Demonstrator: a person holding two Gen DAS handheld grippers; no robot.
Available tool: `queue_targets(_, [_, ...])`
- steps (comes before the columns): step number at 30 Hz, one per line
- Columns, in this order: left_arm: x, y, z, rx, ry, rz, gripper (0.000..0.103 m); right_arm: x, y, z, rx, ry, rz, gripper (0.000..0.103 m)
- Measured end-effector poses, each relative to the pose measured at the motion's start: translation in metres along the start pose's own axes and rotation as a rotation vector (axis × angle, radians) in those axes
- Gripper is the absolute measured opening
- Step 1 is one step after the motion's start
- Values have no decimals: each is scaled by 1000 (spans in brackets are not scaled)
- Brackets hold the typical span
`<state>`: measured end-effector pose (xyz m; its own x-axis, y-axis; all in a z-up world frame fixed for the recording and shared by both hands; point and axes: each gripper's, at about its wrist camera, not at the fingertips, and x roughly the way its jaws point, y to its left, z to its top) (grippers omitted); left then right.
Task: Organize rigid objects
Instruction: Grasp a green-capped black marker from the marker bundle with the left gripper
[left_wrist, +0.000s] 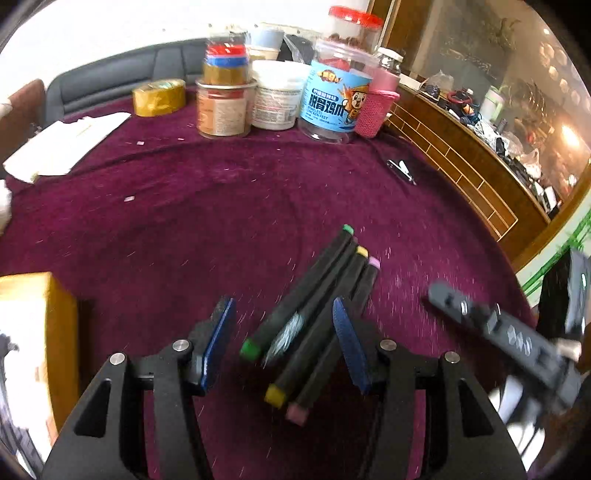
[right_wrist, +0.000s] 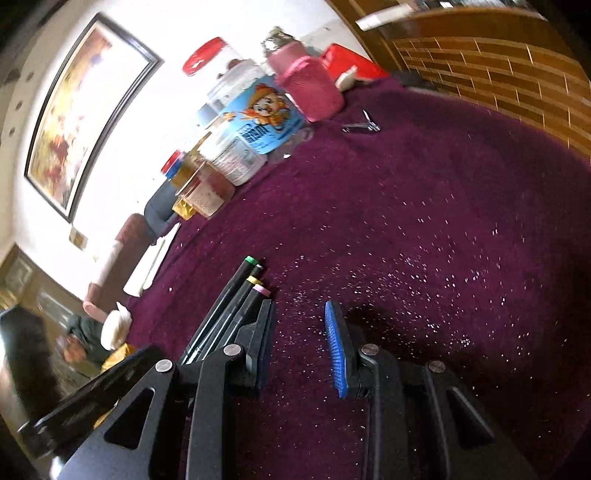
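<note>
Left claw (left_wrist: 282, 341) hangs released above the bundled markers (left_wrist: 314, 310) on the counter (left_wrist: 184, 221); right claw (right_wrist: 299, 343), also released, sits beside them. Judged mid-approach, the next move needs lowering and clenching around the markers.

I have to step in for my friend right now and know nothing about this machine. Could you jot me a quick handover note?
Left tongs: open, empty, poised over the markers.
Right tongs: open, empty, just right of the markers.
Things: four black markers (green, a dark cap I can't make out, yellow, pink) lie side by side on the purple cloth. Jars and tape rolls stand at the far edge; a small metal tool lies near them.
Done: markers are lined up together.
Left: probably pick them up; where they go is not visible.
</note>
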<state>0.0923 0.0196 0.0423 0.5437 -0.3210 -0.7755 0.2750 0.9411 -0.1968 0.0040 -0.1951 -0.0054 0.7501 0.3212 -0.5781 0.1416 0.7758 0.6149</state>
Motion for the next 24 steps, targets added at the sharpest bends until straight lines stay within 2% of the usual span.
queue_targets(3, [24,-14,11,68,31,4,52,2,-6,-1,30,20,10,24])
queue_targets(5, [39,-25,6,109,79,-15,53,1,-11,-1,48,23,18,24])
queue_targets(7, [38,-36,-2,145,73,-49,59,-1,-15,0,65,16,17,24])
queue_targets(8, [37,-41,-5,158,84,-51,59,-1,-17,-1,75,18,19,24])
queue_targets(9, [36,-46,-12,165,92,-53,54,-2,-17,-1,79,21,23,24])
queue_targets(12, [20,-62,-40,208,92,-79,52,-1,-15,-1,70,23,21,24])
queue_targets(14, [5,-67,-60,211,113,-131,53,0,-13,-2,60,27,20,25])
queue_targets(16, [-9,-68,-75,203,123,-144,53,1,-11,-2,48,29,19,27])
queue_targets(18, [-19,-66,-78,167,94,-148,53,1,-8,-2,34,29,21,33])
queue_targets(20, [-29,-58,-78,133,49,-129,53,1,-5,-2,16,29,16,35])
queue_targets(24, [-24,-44,-78,87,77,-97,53,1,-7,-2,24,28,27,35])
